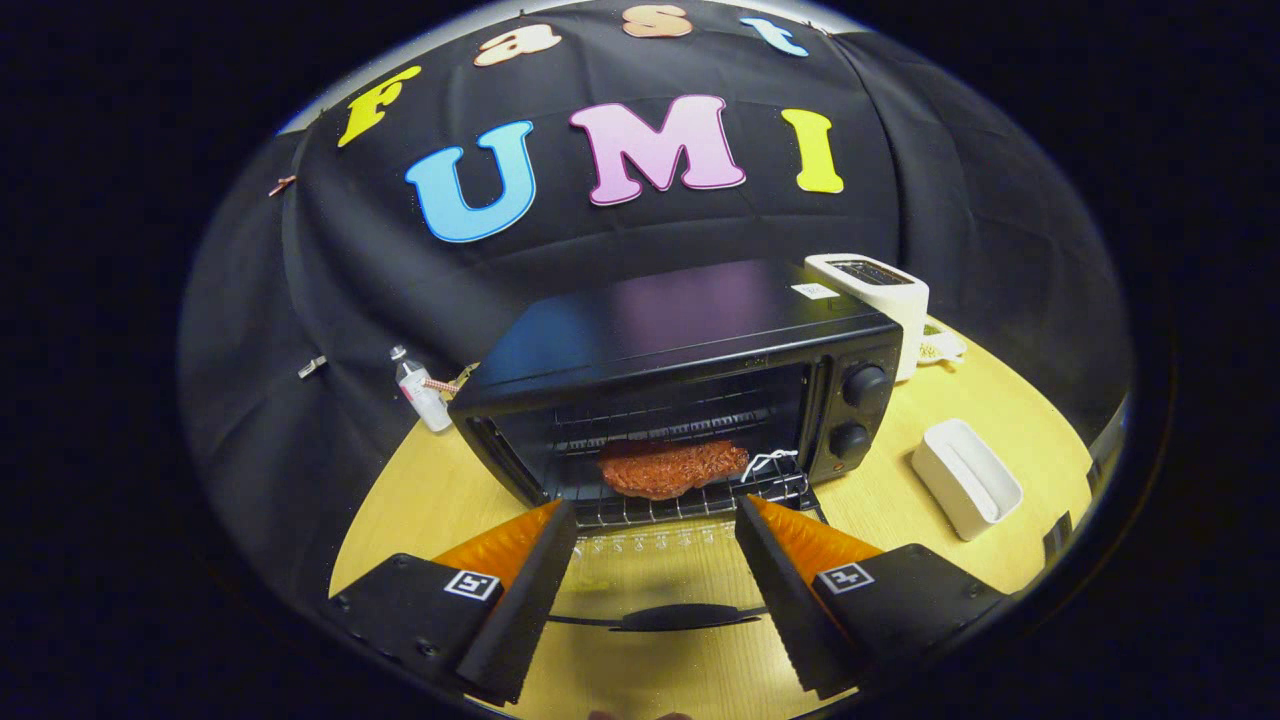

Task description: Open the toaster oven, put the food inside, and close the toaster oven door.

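The gripper (655,515) hangs over the near part of a pale wooden table (1010,420) with its jaws spread wide apart, holding nothing and touching nothing. Between the two fingers lies the toaster oven's glass door (655,580), folded down flat toward the viewer, with its dark handle (685,617) running across near the fingers' bases.

Just beyond the fingertips stands the black toaster oven (690,385), open at the front. A reddish-brown piece of food (672,468) rests on the wire rack (690,505) inside, near the front edge of the opening. Two round knobs (860,385) sit one above the other on the oven's right panel.

To the far right, behind the oven's corner, is a white toaster (880,290). A white rectangular holder (965,478) lies on the table to the right of the oven, well apart from it. On the far left, beside the oven, a small clear bottle (420,390) stands against the black cloth.
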Demonstrator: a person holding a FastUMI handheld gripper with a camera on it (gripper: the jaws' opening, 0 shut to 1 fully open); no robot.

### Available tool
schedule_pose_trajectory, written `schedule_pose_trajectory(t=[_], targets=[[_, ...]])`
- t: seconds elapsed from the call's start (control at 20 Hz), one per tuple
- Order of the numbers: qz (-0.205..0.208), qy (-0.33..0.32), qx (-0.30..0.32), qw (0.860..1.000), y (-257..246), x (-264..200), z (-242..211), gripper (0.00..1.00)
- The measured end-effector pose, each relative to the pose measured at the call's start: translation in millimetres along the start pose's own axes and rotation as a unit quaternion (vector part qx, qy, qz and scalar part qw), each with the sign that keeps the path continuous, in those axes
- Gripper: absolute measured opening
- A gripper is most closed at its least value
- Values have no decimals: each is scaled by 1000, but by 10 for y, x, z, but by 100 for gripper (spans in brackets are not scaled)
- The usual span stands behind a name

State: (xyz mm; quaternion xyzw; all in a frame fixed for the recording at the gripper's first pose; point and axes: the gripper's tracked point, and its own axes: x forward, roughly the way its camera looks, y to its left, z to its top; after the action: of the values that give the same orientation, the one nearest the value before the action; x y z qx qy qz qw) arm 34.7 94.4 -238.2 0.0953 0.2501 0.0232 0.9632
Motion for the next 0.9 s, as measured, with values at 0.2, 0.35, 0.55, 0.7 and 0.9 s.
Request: schedule_pose_trajectory(t=[0.2,0.35,0.55,0.7,0.9], targets=[[-30,54,-16,998,-109,-276,-752,99],[-33,97,-40,994,-200,-225,-1188,99],[-33,126,-42,991,-251,-101,-1493,99],[-27,135,-39,990,-234,79,-1591,99],[-26,132,-58,989,-242,207,-1538,99]])
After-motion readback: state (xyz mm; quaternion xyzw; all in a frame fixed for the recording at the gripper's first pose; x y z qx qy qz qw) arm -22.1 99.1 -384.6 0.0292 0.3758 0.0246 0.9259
